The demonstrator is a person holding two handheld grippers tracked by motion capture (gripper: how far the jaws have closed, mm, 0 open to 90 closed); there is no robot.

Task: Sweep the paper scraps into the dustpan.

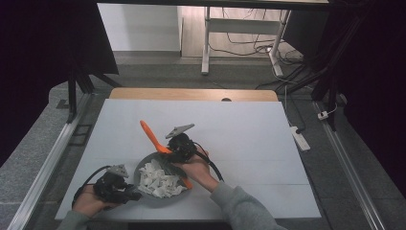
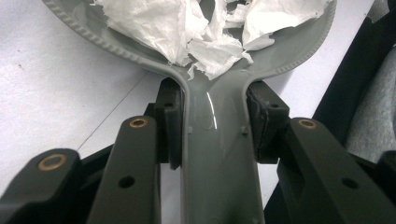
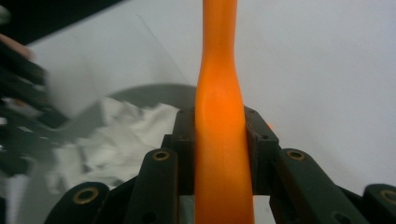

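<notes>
Between my left claw's (image 2: pixel 212 126) jaws sits the grey pan's handle (image 2: pixel 219 154), clamped; torn paper (image 2: pixel 205 32) lies ahead. My right claw (image 3: pixel 219 140) grips the orange spatula (image 3: pixel 219 154); I'd stir gently.

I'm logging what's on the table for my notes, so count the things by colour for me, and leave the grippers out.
Grey: 1, the pan, its handle clamped by the left gripper.
Orange: 1, the utensil, held in the right gripper.
White: 1, the heap of torn paper in the pan; the pieces are too crumpled to count apart.
Total: 3.
</notes>
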